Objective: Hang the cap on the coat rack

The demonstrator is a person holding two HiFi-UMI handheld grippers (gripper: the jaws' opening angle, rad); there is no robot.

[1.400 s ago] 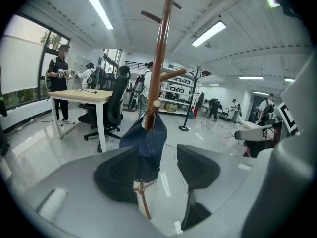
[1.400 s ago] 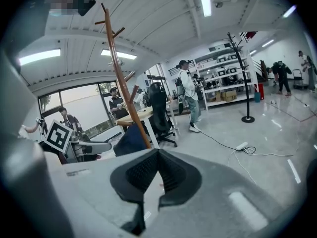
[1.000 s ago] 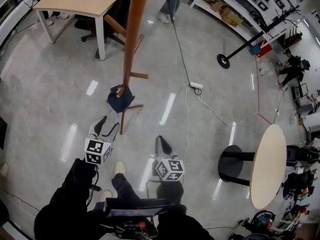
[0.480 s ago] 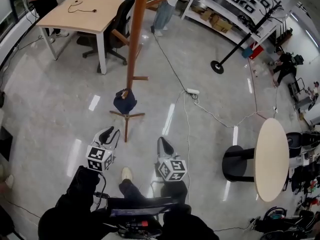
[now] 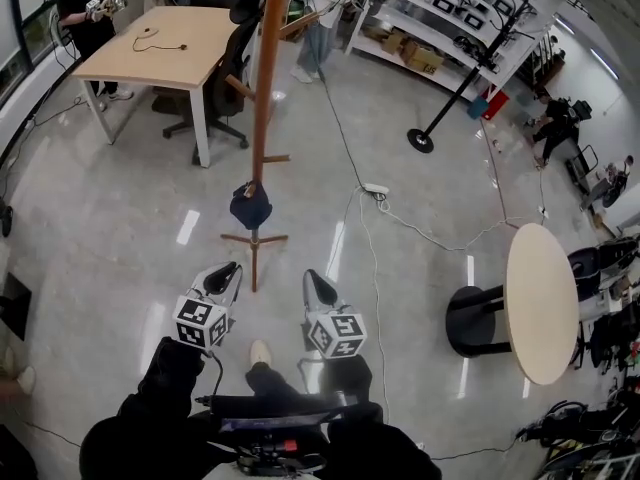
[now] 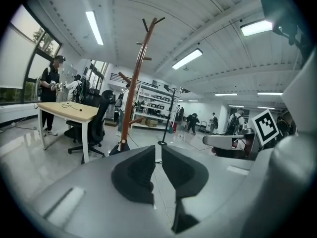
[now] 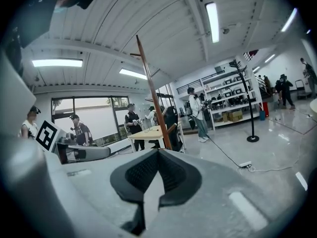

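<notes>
The dark blue cap (image 5: 250, 208) hangs on a low peg of the brown wooden coat rack (image 5: 262, 88), just above its feet. Both grippers are held apart from it, nearer to me. My left gripper (image 5: 222, 280) points toward the rack; its jaws have just been closing, and only a thin gap with nothing in it is left between them. The right gripper (image 5: 320, 290) is shut and empty. The left gripper view shows the rack (image 6: 133, 93) ahead with the cap (image 6: 118, 148) at its foot, beyond the left gripper (image 6: 158, 155). In the right gripper view the pole (image 7: 153, 98) rises behind the right gripper (image 7: 158, 152).
A wooden table (image 5: 160, 33) and an office chair (image 5: 225, 48) stand behind the rack. A power strip (image 5: 376, 189) with cables lies on the floor to the right. A black stand (image 5: 421, 140), shelves (image 5: 440, 28) and a round table (image 5: 540, 303) lie further right. People stand at the back.
The left jaws have gone from wide open to nearly closed. Both grippers have lifted and drawn back a little from the rack. The cap stays on its peg.
</notes>
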